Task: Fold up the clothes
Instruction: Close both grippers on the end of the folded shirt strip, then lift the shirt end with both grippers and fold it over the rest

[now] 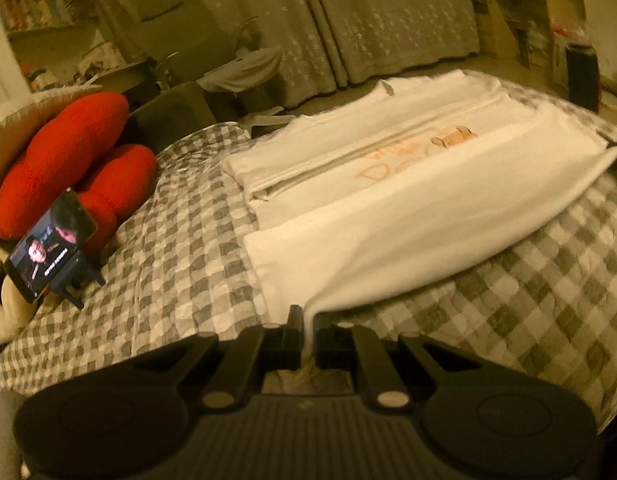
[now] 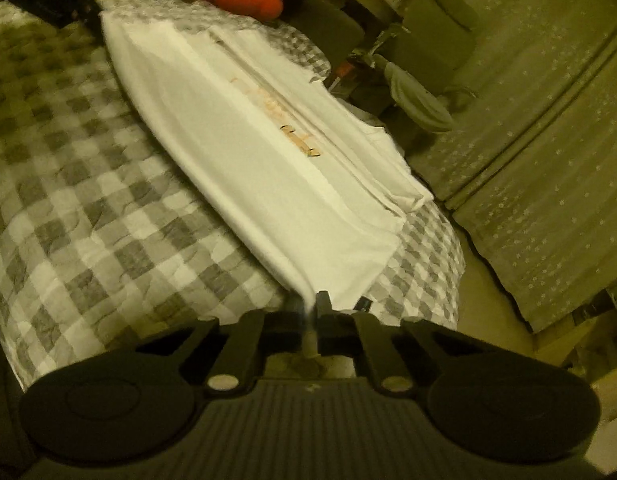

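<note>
A white T-shirt [image 1: 388,200] with an orange print lies on a grey-and-white checked bedspread [image 1: 180,240], its far side folded in over the middle. My left gripper [image 1: 307,314] is shut on one corner of the near edge, and the cloth rises from the bed into its jaws. In the right wrist view the same T-shirt [image 2: 248,152] stretches away, and my right gripper [image 2: 308,300] is shut on the other near corner. The near flap hangs taut between both grippers, lifted off the bedspread [image 2: 88,208].
A red cushion [image 1: 64,160] and a phone on a stand [image 1: 48,240] sit at the bed's left end. Grey starred curtains [image 1: 348,20] hang behind the bed. A chair with grey cloth [image 2: 416,96] stands beside the bed's far edge. Shelves [image 1: 540,12] fill the right corner.
</note>
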Tool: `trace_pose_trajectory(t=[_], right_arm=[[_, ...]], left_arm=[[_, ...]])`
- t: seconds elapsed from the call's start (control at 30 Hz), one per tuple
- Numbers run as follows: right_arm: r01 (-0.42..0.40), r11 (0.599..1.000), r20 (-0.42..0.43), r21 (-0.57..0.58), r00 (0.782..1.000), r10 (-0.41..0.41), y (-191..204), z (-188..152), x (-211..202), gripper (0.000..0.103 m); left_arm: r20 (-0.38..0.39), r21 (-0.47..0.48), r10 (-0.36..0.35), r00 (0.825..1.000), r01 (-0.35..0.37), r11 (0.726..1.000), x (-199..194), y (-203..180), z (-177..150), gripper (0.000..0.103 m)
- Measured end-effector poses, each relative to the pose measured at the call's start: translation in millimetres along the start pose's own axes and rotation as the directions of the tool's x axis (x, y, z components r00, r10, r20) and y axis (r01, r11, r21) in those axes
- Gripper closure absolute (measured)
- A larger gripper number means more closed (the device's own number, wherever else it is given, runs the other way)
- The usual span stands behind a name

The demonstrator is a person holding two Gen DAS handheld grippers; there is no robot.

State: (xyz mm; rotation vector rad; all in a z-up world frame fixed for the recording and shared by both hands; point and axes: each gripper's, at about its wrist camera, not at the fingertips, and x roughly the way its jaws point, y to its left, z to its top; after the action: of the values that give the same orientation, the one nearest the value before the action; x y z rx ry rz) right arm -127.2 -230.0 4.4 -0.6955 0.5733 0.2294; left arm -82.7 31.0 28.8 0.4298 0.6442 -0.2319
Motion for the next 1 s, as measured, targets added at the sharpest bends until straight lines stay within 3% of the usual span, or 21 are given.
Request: trace_pose_trajectory(t=[0.17, 0.3, 0.43, 0.63, 0.73, 0.9, 1.0], right_arm=[[0.054, 0.991, 0.094, 0.123, 0.993, -0.066, -17.5, 12.6, -15.4, 0.099], [0.085, 0.988, 0.131, 0.132, 0.986, -0.102, -21.0, 19.5, -19.4, 0.099], [0.08, 0.989, 0.163, 0.125, 0.982, -0.1, -25.0, 20.5, -28.0, 0.1], [0.069, 0.997, 0.146, 0.027, 0.987, -0.073, -7.5, 7.7, -47.7, 0.1], [0.071, 0.996, 0.168, 0.054, 0.982, -0.08, -1.5, 0.8, -66.1, 0.1], [0.073, 0.991, 0.21, 0.11, 0.973, -0.094, 7.6, -10.7, -97.3, 0.1], [0.075, 0.991, 0.225, 0.107, 0.97, -0.098, 4.1, -4.4, -96.7, 0.1]], left_arm=[[0.054, -0.111, -0.01, 0.998, 0.016, 0.994, -8.6, 15.0, 6.4, 0.098], [0.101, -0.157, 0.004, 0.995, 0.012, 0.988, -14.3, 21.6, 10.5, 0.098], [0.103, -0.155, -0.002, 0.995, 0.018, 0.988, -17.9, 21.8, 8.0, 0.098], [0.104, -0.165, -0.019, 0.994, 0.036, 0.986, -41.0, 20.1, -0.4, 0.099], [0.098, -0.195, -0.051, 0.994, 0.07, 0.978, -57.5, 22.1, -11.4, 0.099], [0.133, -0.168, -0.073, 0.988, 0.096, 0.981, -91.0, 25.0, -18.6, 0.098], [0.148, -0.149, -0.068, 0.987, 0.09, 0.985, -87.9, 30.0, -13.0, 0.098]])
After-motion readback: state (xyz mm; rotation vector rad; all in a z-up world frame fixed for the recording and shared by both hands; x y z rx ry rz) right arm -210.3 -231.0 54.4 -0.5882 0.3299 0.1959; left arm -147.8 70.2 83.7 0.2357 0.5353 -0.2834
